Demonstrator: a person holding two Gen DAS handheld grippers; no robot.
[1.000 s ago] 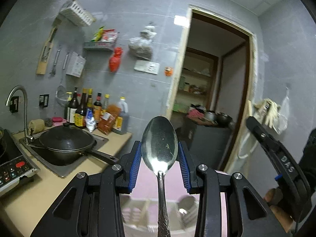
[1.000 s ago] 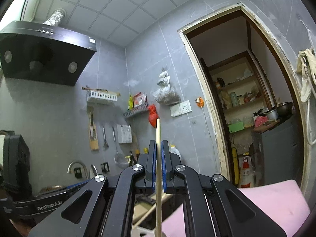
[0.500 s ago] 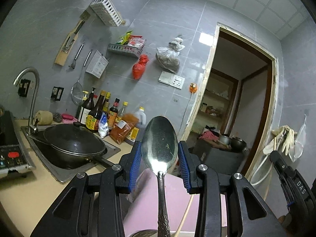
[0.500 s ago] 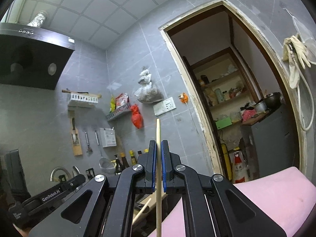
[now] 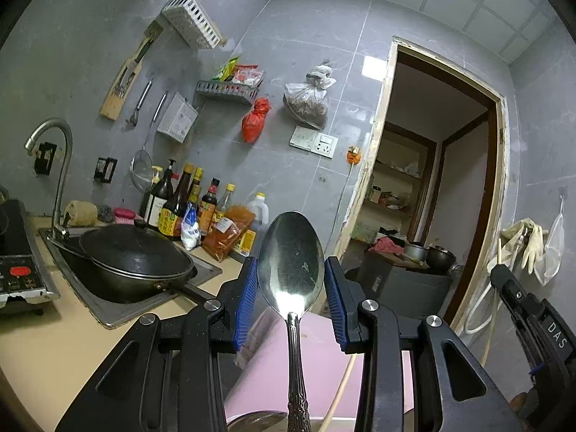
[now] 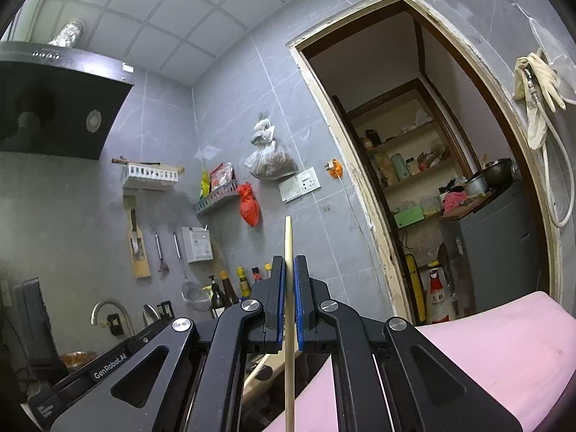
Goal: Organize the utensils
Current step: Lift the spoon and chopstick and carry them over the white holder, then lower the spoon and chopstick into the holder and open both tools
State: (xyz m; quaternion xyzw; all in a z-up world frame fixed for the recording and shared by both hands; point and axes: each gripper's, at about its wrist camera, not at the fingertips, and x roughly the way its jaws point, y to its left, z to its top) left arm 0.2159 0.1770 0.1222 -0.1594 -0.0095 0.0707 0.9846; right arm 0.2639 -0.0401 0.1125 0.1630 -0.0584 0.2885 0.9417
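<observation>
Black left tool (image 5: pixel 291 280), black right tool (image 6: pixel 289 300), blue ribbed pads (image 5: pixel 246 298), silver screws, white GenRobot.AI lettering

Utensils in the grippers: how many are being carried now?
2: a metal spoon between the left gripper pads, a wooden chopstick clamped in the right gripper.

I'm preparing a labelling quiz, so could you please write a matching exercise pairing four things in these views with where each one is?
Things:
1. spoon
2. chopstick
3. wok
4. red bag

Places:
A. hanging on the wall
B. in the sink
C. in the left gripper
D. in the right gripper

Pairs: 1-C, 2-D, 3-B, 4-A
</observation>
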